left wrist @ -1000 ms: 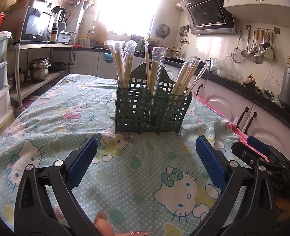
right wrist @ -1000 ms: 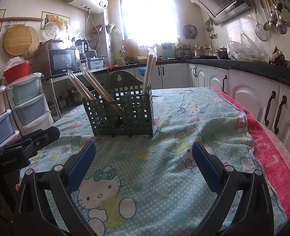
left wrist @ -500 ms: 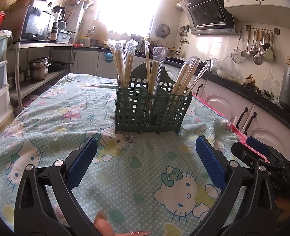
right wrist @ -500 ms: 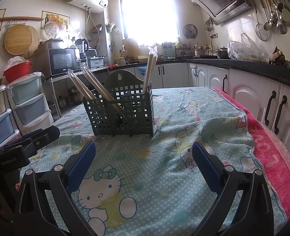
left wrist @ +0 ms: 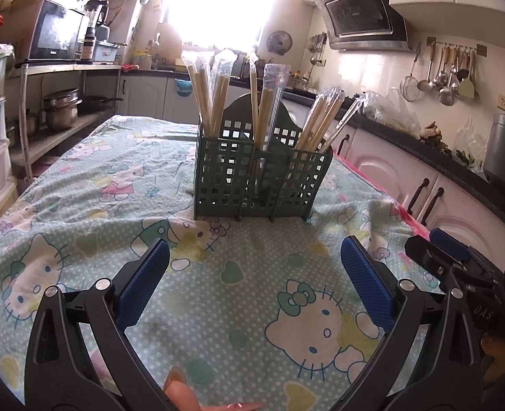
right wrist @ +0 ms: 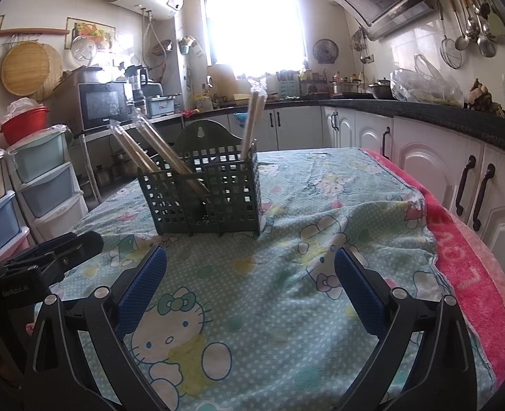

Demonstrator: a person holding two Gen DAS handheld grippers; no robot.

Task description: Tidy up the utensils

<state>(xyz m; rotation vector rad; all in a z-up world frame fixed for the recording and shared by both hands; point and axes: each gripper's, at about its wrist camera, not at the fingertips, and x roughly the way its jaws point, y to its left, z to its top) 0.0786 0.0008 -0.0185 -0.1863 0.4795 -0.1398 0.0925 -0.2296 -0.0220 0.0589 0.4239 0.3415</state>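
Note:
A dark green lattice utensil holder (left wrist: 259, 181) (right wrist: 204, 195) stands in the middle of the table. Several plastic-wrapped pairs of wooden chopsticks (left wrist: 211, 92) (right wrist: 252, 120) stick up out of its compartments, some leaning. My left gripper (left wrist: 252, 274) hovers low over the tablecloth in front of the holder, open, nothing between its blue pads. My right gripper (right wrist: 250, 274) is also open and empty, a little short of the holder. Each gripper shows at the edge of the other's view: the right gripper (left wrist: 457, 267) and the left gripper (right wrist: 43, 267).
A Hello Kitty tablecloth (left wrist: 81, 205) covers the table, with a pink towel (right wrist: 468, 263) along its right edge. White cabinets (right wrist: 440, 171) run close by on the right, plastic drawers (right wrist: 43, 178) on the left. A person's fingers (left wrist: 184, 394) show at the bottom.

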